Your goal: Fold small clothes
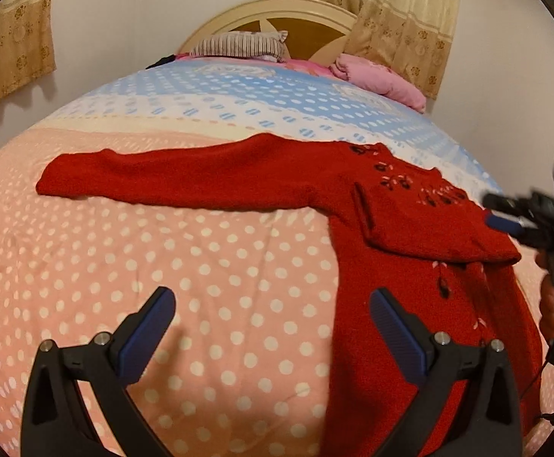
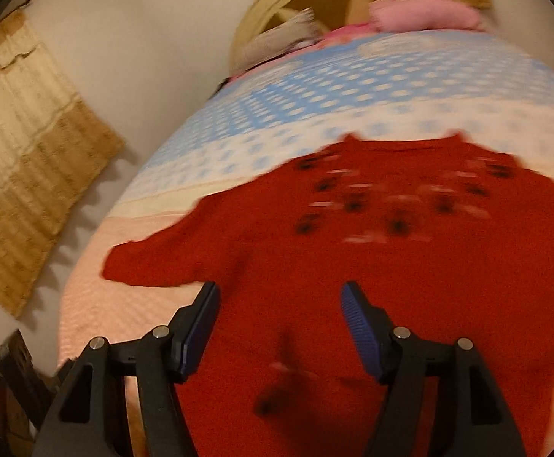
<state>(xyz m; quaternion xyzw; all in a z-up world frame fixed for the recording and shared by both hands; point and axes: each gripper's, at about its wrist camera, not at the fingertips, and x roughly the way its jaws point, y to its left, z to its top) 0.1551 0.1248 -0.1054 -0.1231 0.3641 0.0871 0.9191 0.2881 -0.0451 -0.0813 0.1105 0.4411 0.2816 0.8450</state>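
Observation:
A red knitted sweater (image 1: 353, 190) with dark flower trim lies flat on the bed. One sleeve (image 1: 144, 179) stretches out to the left; the other is folded across the chest (image 1: 440, 232). My left gripper (image 1: 271, 295) is open above the pink dotted bedspread, its right finger at the sweater's edge, nothing between the jaws. At the right edge of the left wrist view my right gripper (image 1: 495, 211) hovers by the folded sleeve. In the right wrist view, which is blurred, the right gripper (image 2: 280, 287) stands open just above the sweater's body (image 2: 391, 274), the pads not pressing on any cloth.
The bedspread (image 1: 220, 266) is pink with white dots near me, blue and white farther back. A striped pillow (image 1: 239, 43), a pink pillow (image 1: 379, 80) and a wooden headboard (image 1: 307, 11) are at the far end. Curtains (image 1: 398, 19) hang behind. A hand (image 1: 551, 304) holds the right gripper.

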